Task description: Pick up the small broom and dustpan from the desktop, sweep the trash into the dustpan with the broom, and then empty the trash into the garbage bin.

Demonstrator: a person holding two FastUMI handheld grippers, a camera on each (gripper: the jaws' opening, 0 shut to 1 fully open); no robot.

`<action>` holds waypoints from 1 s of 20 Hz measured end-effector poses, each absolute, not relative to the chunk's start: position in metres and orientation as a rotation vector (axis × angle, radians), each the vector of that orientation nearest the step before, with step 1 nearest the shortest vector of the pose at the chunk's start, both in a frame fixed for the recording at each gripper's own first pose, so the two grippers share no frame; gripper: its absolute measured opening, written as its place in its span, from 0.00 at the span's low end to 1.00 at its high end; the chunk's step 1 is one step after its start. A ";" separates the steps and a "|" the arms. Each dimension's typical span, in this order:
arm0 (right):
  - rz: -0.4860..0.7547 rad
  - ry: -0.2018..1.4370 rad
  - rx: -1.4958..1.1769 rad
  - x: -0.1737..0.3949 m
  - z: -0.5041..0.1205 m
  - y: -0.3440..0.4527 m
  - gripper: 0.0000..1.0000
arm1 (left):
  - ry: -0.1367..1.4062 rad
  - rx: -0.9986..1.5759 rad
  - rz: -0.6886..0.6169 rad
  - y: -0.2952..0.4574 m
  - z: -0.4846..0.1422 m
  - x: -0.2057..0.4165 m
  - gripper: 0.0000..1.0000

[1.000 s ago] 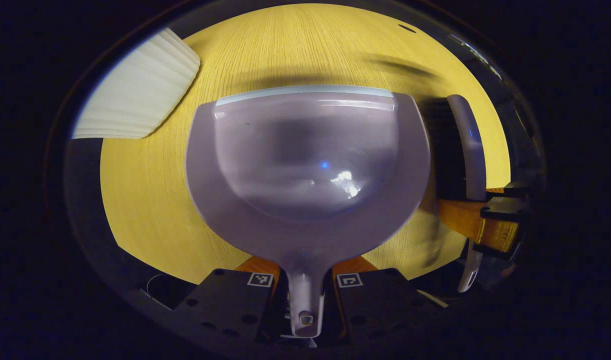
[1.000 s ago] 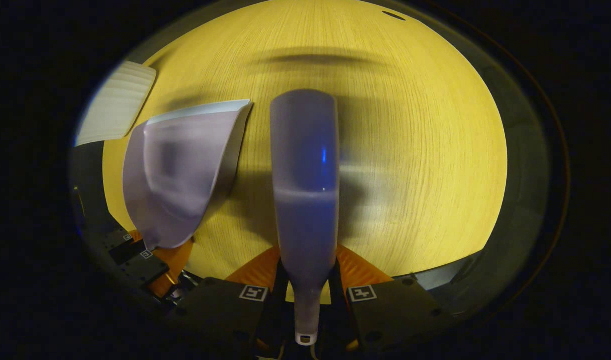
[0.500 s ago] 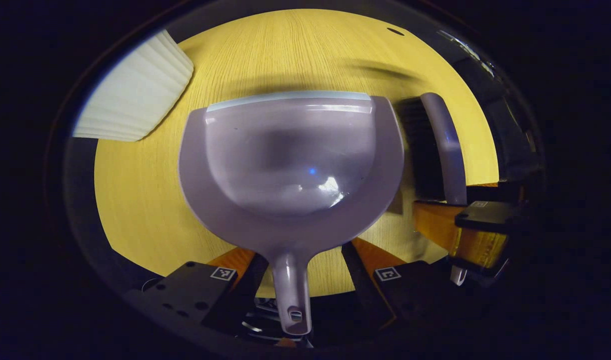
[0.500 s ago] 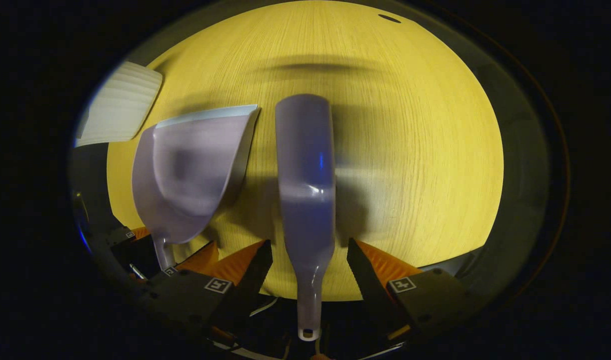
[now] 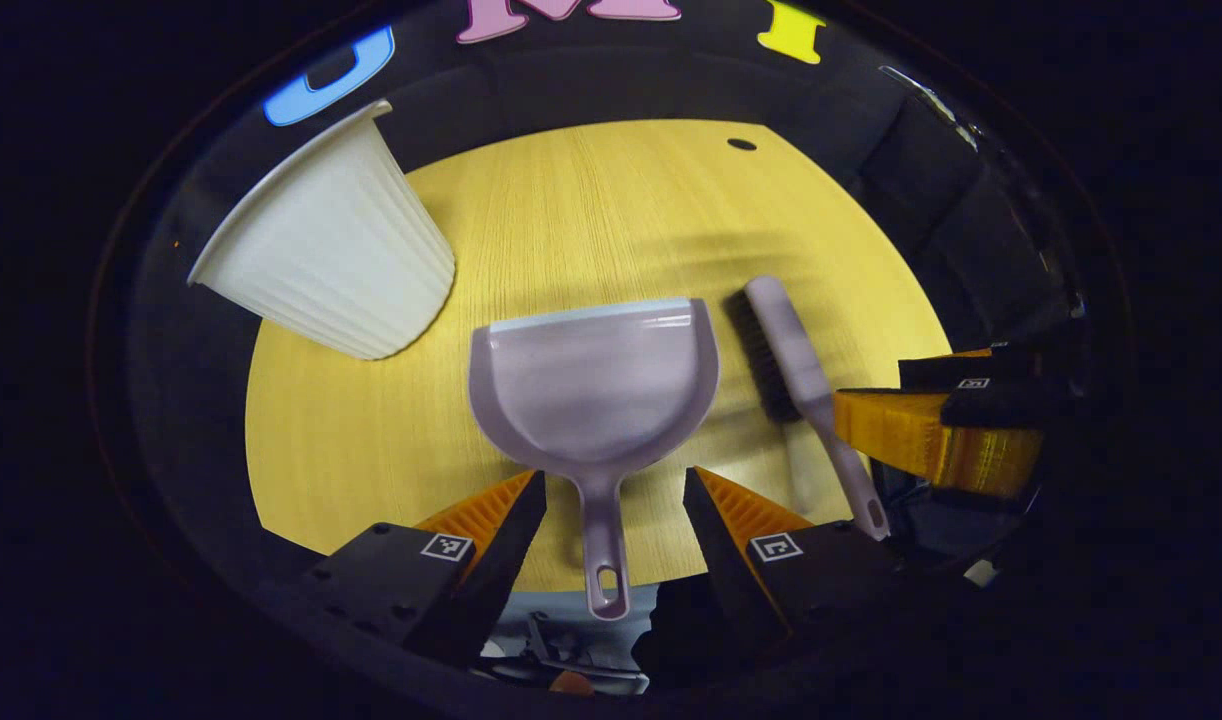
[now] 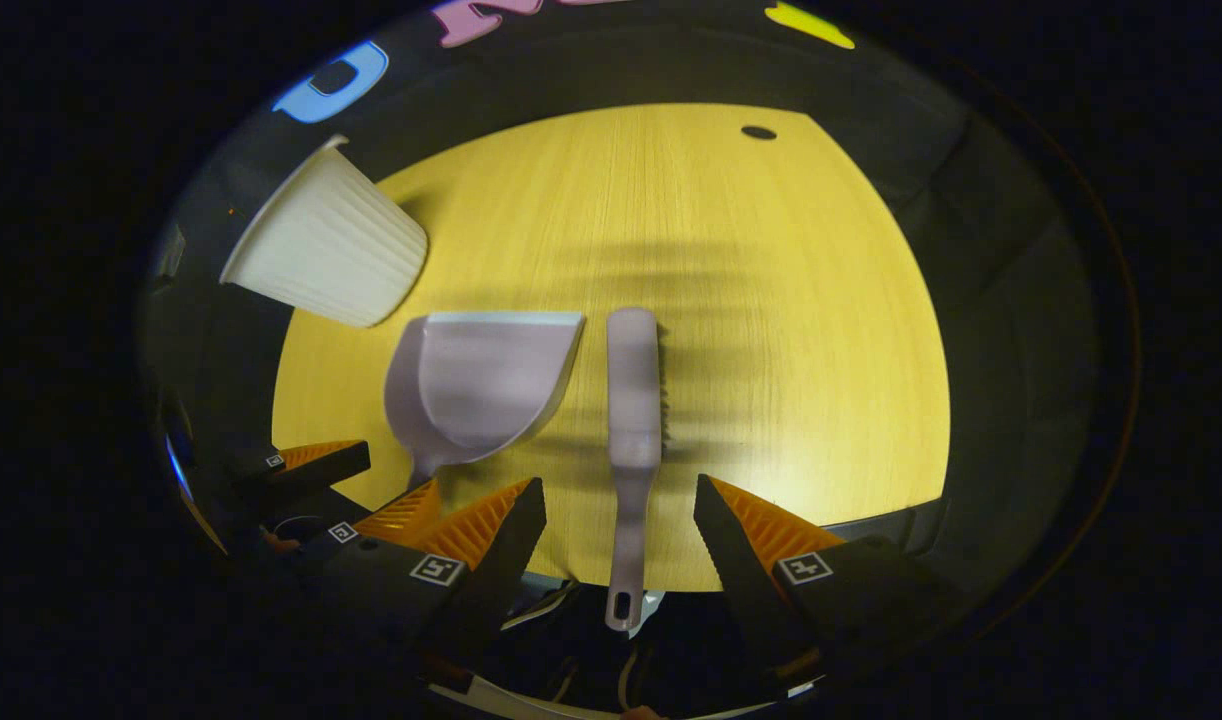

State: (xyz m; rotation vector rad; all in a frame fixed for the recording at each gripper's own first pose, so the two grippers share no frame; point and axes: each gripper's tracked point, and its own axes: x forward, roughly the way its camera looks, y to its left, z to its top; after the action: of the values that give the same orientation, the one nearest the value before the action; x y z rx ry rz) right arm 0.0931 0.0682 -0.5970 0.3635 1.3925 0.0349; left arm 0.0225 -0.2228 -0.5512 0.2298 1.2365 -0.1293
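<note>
lilac plastic dustpan (image 5: 593, 385) lies flat on the yellow table (image 5: 611, 210), its handle between the wide-open fingers of my left claw (image 5: 611, 520), which grips nothing. my right claw (image 6: 619, 545) gapes empty around the broom (image 6: 633, 400) handle, just right of the pan. white bin (image 5: 326, 250) stands far left. no trash visible; closing off-centre could skid either handle away.

No readable text; the small square markers on the left gripper (image 5: 611, 500) seem mere patterns.
</note>
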 end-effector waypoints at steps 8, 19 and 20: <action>-0.054 0.777 0.196 0.135 -0.450 0.026 0.97 | 0.539 0.187 -0.117 -0.223 -0.462 -0.001 0.83; -0.196 0.153 0.083 0.145 -0.251 0.006 0.95 | -0.091 0.120 -0.126 -0.227 -0.472 -0.037 0.80; -0.200 0.117 0.072 0.146 -0.240 0.006 0.95 | -0.077 0.095 -0.148 -0.232 -0.473 -0.037 0.80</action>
State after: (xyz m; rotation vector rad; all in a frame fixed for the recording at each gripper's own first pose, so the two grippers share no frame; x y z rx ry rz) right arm 0.1459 0.0061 -0.2401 0.0719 0.1173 -0.2000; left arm -0.0375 -0.2318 -0.4731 0.0947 -0.0769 -0.1477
